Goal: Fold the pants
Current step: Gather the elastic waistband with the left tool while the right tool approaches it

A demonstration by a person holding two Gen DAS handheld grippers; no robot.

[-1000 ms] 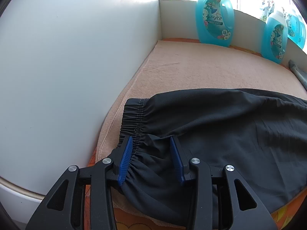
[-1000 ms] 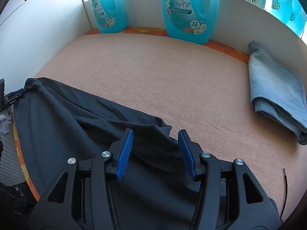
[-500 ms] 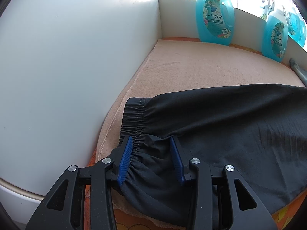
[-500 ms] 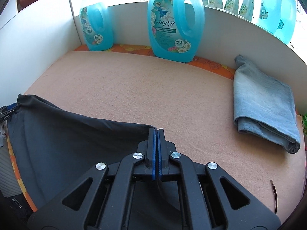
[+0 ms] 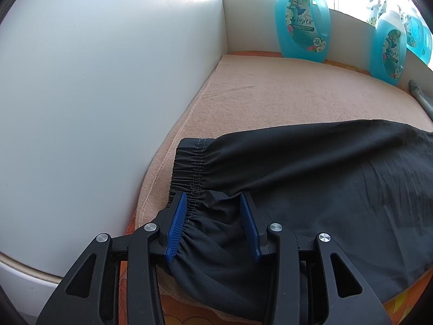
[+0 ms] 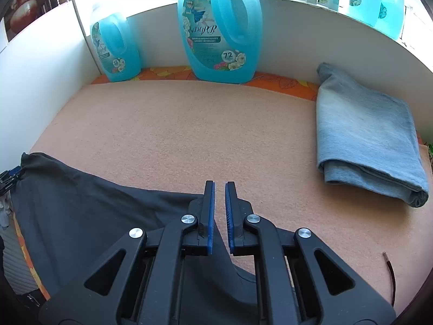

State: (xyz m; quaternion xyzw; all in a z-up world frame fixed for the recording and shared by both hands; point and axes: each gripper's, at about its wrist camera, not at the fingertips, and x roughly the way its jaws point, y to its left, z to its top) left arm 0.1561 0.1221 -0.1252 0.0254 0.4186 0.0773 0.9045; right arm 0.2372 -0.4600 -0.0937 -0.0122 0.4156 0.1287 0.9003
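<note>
just reopened slightly, right tongs [image 6: 219, 211] empty; left tongs [image 5: 213, 226] clench elastic-gathered black pants [image 5: 311, 189].

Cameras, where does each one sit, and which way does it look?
Left wrist: sits on the left gripper, looking down along its fingers at the pants, whose waistband is clamped between them, with a white wall beside; only the gripper shows.
Right wrist: sits on the right gripper, facing the bottles and folded jeans; its jaws have just been opening, nothing between them.
Shared: pants, blanket, bottles.
</note>
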